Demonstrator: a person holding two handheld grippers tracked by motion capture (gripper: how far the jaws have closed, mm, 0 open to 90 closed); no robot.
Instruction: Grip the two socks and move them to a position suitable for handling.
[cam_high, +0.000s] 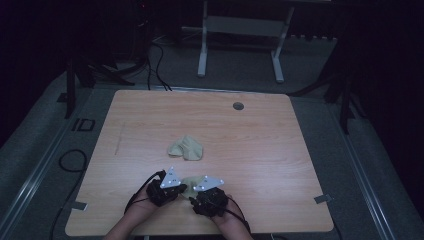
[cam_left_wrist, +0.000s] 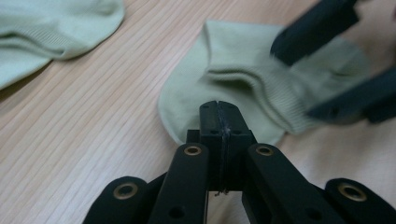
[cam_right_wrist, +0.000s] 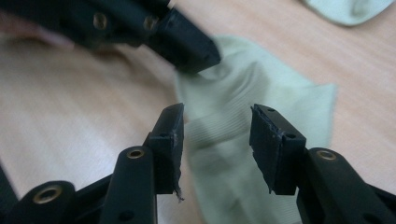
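Two pale green socks lie on the wooden table (cam_high: 250, 150). One sock (cam_high: 186, 149) (cam_left_wrist: 46, 32) (cam_right_wrist: 350, 9) is crumpled near the middle. The second sock (cam_high: 194, 180) (cam_left_wrist: 233, 79) (cam_right_wrist: 280, 93) lies close to the front edge between both grippers. My left gripper (cam_high: 181, 190) (cam_left_wrist: 218, 109) (cam_right_wrist: 196, 53) is shut, its tips at this sock's edge, with no cloth visible in the seam. My right gripper (cam_high: 194, 196) (cam_right_wrist: 215, 126) (cam_left_wrist: 336, 65) is open, its jaws standing on either side of the sock's ribbed cuff.
A round grommet hole (cam_high: 238, 105) sits near the table's far edge. Beyond the table stands a white frame (cam_high: 240, 40) on the floor. Black cables (cam_high: 70, 160) loop on the floor at the left. The person's hands are close to the table's front edge.
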